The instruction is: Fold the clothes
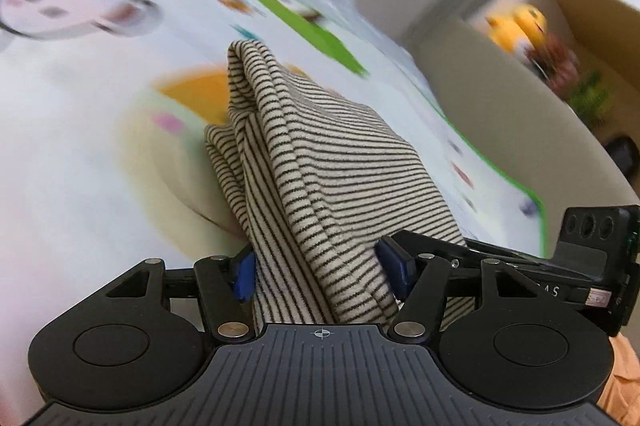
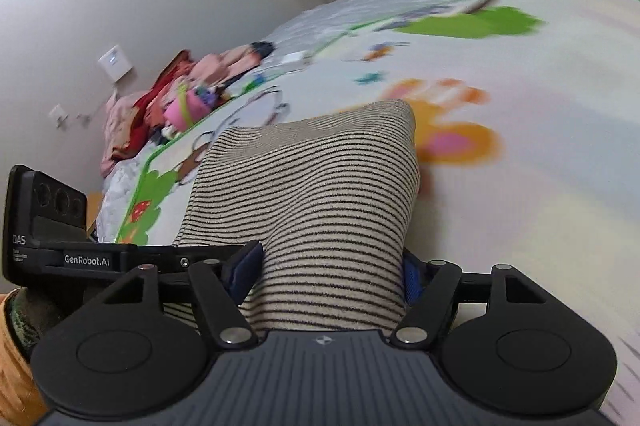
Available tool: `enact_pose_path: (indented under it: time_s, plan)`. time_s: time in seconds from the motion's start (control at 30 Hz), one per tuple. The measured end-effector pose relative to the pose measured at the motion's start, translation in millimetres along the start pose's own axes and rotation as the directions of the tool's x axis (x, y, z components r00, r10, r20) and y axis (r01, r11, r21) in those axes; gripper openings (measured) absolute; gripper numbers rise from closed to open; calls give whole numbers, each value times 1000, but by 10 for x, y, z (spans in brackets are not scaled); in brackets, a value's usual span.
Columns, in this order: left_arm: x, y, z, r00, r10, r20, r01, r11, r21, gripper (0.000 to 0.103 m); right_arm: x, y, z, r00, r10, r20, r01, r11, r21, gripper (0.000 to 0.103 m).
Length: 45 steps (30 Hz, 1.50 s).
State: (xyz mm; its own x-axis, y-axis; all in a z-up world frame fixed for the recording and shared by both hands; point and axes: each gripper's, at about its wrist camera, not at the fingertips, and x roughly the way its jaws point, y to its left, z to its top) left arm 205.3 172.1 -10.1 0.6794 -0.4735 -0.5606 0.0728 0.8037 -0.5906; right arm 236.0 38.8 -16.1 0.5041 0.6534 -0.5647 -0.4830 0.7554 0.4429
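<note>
A cream garment with thin dark stripes (image 1: 320, 146) is bunched into thick folds and hangs out over a cartoon-printed play mat (image 1: 80, 146). My left gripper (image 1: 320, 270) grips one end of it, with both blue pads (image 1: 245, 276) pressed against the cloth. In the right wrist view the same striped garment (image 2: 320, 178) runs forward from my right gripper (image 2: 328, 274), whose blue pads (image 2: 244, 268) squeeze a wide bundle of it. The two grippers sit close side by side; each one's black body shows at the edge of the other's view.
The mat (image 2: 520, 186) covers the floor ahead. A pile of pink and red clothes and toys (image 2: 160, 106) lies against the wall at the mat's far corner. A yellow plush toy (image 1: 520, 22) sits beyond the mat's green edge. An orange sleeve (image 2: 12, 366) shows behind the grippers.
</note>
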Motion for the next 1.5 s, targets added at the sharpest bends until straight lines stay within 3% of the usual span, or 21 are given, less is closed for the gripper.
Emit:
enact_pose_path:
  time_s: [0.13,0.23,0.37,0.47,0.6,0.7,0.8,0.87,0.97,1.13,1.2,1.33,1.43,1.5]
  plan:
    - [-28,366,253,996,56,73,-55,998,-16,67,616,191,224,1000,8,9,-8,998,-63,69]
    - [25,473,323,995,38,87,-36,999,-25,71,836,161,311,1000,21,17,-21,999,-38,72]
    - [83,462,287,994,0,112,-3,1000,24,79,794,60,291,999,31,21,-30,999,-32,74]
    - [63,491,285,991,-18,130,15,1000,27,79,708,54,314,1000,6,24,-5,999,-35,75]
    - [-168,501,289,982,-21,188,20,1000,10,78,466,274,463,988,-68,138,82,992,-95,76]
    - [-400,473,315,961,-26,275,20,1000,23,81,415,540,626,973,-52,223,101,972,-212,76]
    - [-471,430,330,954,-40,297,23,998,60,77,716,732,818,984,-37,172,83,960,-269,61]
    - [-480,410,326,952,-22,306,-1,997,76,75,1130,710,892,995,-79,58,91,965,-246,59]
    - [-475,406,363,948,-17,317,-2,998,60,75,1464,613,796,991,-132,19,132,961,-242,59]
    - [-320,315,560,946,-74,316,44,994,102,73,1135,789,651,984,-157,85,176,930,-322,61]
    - [-227,307,624,946,-79,314,47,993,106,72,893,844,544,981,-157,115,187,923,-337,67]
    - [39,416,596,967,10,255,-35,995,92,65,512,893,217,988,-100,114,134,927,-350,76]
    - [109,448,511,970,51,239,-76,992,97,65,557,956,-79,980,-160,120,198,853,-482,76]
    - [88,424,483,968,65,242,-94,990,109,65,606,968,-103,977,-169,130,211,845,-491,78]
